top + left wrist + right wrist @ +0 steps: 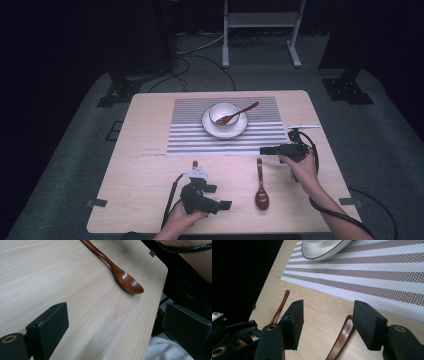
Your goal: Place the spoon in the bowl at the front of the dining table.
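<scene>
Resting left of the wooden spoon (261, 187), the left gripper (220, 204) is standing released over bare table (145, 170); the right gripper (264, 150), jaws spread empty, is hovering by the spoon's handle, below the striped placemat (190, 135) bearing bowl (223, 114), plate (210, 128) and fork (237, 113).

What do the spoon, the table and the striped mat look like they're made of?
Spoon: probably wood with a glossy reddish-brown lacquer; it shines at the bowl. Table: pale wood or a wood-look laminate, matte, with visible grain lines. Striped mat: likely woven vinyl or mesh fabric; tiny dotted holes show along the grey and white stripes.
</scene>
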The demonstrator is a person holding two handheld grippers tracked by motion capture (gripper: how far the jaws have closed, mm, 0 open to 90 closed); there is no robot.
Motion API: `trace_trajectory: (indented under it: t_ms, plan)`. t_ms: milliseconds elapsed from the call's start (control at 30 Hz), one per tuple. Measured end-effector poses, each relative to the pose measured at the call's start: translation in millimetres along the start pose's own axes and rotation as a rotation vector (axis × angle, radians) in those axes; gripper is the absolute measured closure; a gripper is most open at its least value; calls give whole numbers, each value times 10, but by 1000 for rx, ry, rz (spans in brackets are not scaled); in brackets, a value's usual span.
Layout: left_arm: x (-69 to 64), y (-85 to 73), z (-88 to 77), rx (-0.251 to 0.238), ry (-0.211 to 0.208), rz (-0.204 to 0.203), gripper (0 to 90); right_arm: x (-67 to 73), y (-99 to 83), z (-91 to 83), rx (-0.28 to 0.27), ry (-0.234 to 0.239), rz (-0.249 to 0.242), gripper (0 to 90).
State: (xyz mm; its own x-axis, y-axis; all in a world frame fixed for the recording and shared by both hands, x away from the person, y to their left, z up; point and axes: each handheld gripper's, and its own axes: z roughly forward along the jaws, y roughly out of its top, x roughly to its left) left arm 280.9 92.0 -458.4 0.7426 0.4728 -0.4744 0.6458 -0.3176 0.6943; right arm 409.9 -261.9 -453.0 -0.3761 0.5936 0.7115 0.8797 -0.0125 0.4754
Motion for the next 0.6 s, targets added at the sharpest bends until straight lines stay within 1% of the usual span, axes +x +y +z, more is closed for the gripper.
trace_trajectory:
  t_ms: [167, 300, 467, 600]
  plan:
    - [0, 0, -2, -1, 0, 1, 56, -2, -65, -16, -7, 13, 1, 405]
    - [1, 0, -4, -2, 1, 0, 56, -7, -128, -15, -2, 22, 6, 402]
    - [1, 0, -5, -2, 2, 1, 56, 7, -192, -36, -5, 32, 1, 401]
    - [1, 0, -6, -2, 3, 4, 56, 19, -237, -56, -3, 30, -8, 398]
